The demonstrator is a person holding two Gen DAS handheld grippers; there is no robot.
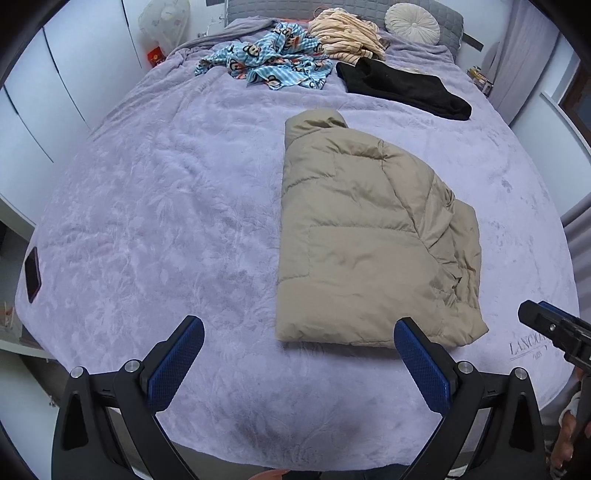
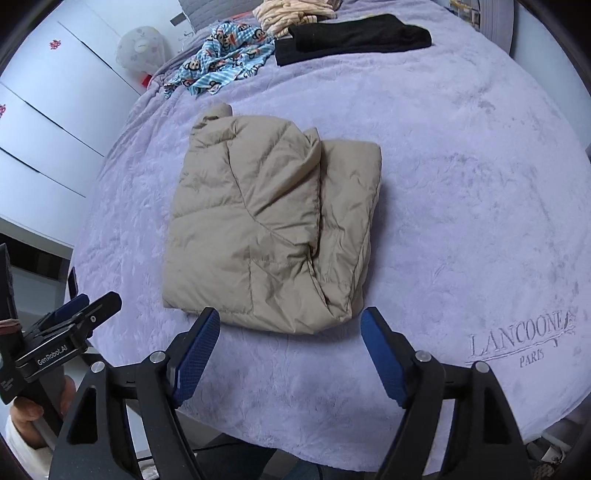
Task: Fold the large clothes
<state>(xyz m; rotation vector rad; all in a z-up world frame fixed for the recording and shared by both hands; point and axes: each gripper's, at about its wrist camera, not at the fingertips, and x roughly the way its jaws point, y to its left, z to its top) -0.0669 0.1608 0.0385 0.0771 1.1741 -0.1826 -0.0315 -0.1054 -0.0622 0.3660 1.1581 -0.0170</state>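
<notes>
A beige puffer jacket (image 1: 362, 236) lies folded lengthwise on the lilac bedspread (image 1: 166, 206); it also shows in the right wrist view (image 2: 266, 229). My left gripper (image 1: 299, 328) is open and empty, held above the bed's near edge, just short of the jacket's hem. My right gripper (image 2: 291, 317) is open and empty, at the hem's near edge. Each gripper shows in the other's view: the right one (image 1: 546, 325) at the right edge, the left one (image 2: 85, 306) at the left edge.
At the head of the bed lie a black garment (image 1: 402, 88), a blue monkey-print cloth (image 1: 269, 62), a striped cream garment (image 1: 347, 35) and a round white cushion (image 1: 412, 20). A dark phone (image 1: 32, 275) lies at the bed's left edge. White wardrobes (image 1: 44, 96) stand left.
</notes>
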